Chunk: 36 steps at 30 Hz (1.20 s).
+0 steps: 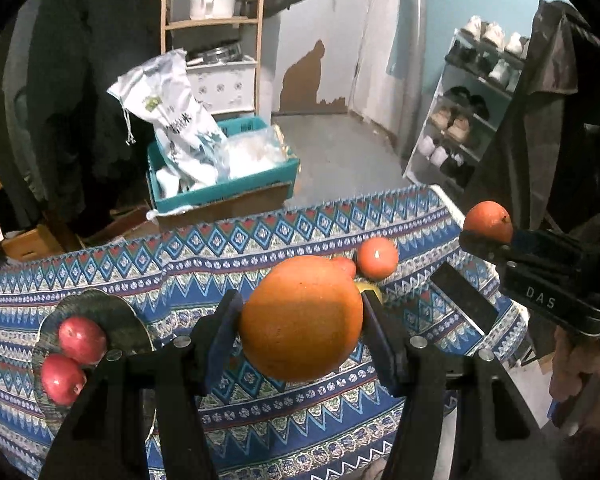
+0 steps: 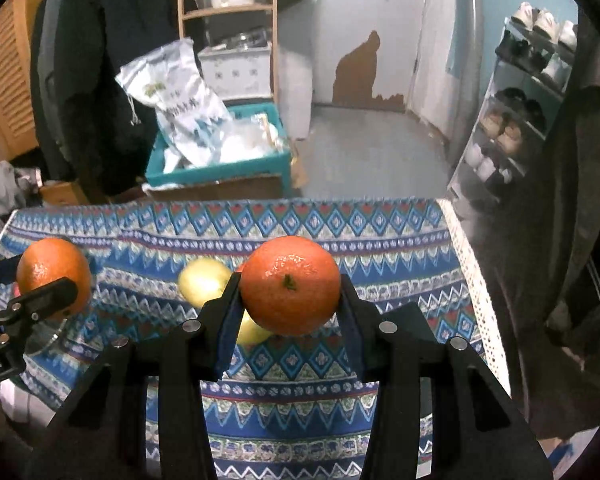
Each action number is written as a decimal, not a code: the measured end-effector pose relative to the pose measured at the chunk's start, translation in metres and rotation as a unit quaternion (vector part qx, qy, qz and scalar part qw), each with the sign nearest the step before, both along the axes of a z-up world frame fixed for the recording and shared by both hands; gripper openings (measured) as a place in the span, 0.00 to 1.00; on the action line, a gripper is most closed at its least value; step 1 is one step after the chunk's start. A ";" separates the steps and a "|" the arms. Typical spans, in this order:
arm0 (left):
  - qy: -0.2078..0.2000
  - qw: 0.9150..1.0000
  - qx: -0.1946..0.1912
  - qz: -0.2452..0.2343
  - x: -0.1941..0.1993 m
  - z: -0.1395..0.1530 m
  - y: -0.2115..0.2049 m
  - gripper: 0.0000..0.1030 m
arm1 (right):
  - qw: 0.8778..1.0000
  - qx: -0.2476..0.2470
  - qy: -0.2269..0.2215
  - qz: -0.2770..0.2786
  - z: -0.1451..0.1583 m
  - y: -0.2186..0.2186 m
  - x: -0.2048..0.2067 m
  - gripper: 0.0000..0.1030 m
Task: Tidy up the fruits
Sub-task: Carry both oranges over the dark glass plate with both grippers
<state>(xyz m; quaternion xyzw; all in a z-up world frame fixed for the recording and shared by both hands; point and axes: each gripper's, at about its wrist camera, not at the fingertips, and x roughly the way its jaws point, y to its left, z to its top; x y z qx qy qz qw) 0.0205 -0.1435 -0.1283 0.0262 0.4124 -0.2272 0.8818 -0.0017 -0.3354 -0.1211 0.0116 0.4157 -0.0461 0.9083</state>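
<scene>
My left gripper [image 1: 300, 316] is shut on a large orange [image 1: 302, 318], held above the patterned tablecloth [image 1: 220, 264]. My right gripper [image 2: 290, 292] is shut on another orange [image 2: 290, 284]; it also shows at the right of the left wrist view [image 1: 488, 222]. Two red apples [image 1: 82, 338] [image 1: 62, 378] lie on a dark plate [image 1: 116, 316] at the left. A loose orange [image 1: 377, 257] and a second one [image 1: 346, 266] beside it sit on the cloth beyond the held orange. A yellow fruit [image 2: 204, 282] lies on the cloth, with another [image 2: 252, 332] partly hidden behind my right gripper.
A teal crate [image 1: 224, 192] with white bags stands on a box beyond the table's far edge. A shoe rack [image 1: 464, 108] stands at the right, a wooden shelf [image 1: 214, 24] at the back. A dark flat object [image 1: 462, 296] lies on the cloth at the right.
</scene>
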 end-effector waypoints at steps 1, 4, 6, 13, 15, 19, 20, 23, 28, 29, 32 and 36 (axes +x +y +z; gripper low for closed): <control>-0.003 1.000 -0.001 0.001 0.000 0.003 0.001 0.59 | 1.000 0.000 -0.004 0.001 0.004 0.002 -0.001 0.42; -0.020 1.000 -0.003 0.003 -0.004 0.015 0.007 0.59 | 1.000 0.002 -0.017 0.004 0.018 0.006 -0.003 0.42; -0.027 1.000 -0.006 0.004 -0.006 0.021 0.010 0.59 | 1.000 0.000 -0.028 0.008 0.028 0.010 -0.004 0.42; -0.051 0.999 -0.010 0.011 -0.009 0.040 0.024 0.59 | 0.999 0.004 -0.050 0.022 0.055 0.023 -0.007 0.42; -0.059 0.998 -0.010 0.013 -0.011 0.045 0.028 0.59 | 0.998 0.005 -0.056 0.027 0.062 0.027 -0.008 0.42; -0.069 0.997 -0.013 0.015 -0.016 0.054 0.035 0.59 | 0.997 0.010 -0.068 0.036 0.074 0.037 -0.010 0.42; -0.070 0.997 -0.015 0.015 -0.016 0.055 0.037 0.59 | 0.997 0.012 -0.072 0.039 0.077 0.040 -0.010 0.42; -0.070 0.997 -0.021 0.019 -0.017 0.060 0.045 0.59 | 0.996 0.015 -0.078 0.046 0.083 0.047 -0.009 0.42; -0.072 0.997 -0.025 0.032 -0.017 0.063 0.062 0.59 | 0.995 0.019 -0.081 0.058 0.088 0.064 -0.002 0.42; -0.073 0.996 -0.025 0.035 -0.016 0.063 0.065 0.59 | 0.995 0.020 -0.081 0.061 0.089 0.067 -0.001 0.42; -0.075 0.996 -0.025 0.046 -0.016 0.064 0.077 0.59 | 0.994 0.025 -0.082 0.071 0.091 0.080 0.005 0.42; -0.072 0.995 -0.028 0.064 -0.014 0.063 0.096 0.59 | 0.993 0.030 -0.081 0.083 0.093 0.096 0.012 0.42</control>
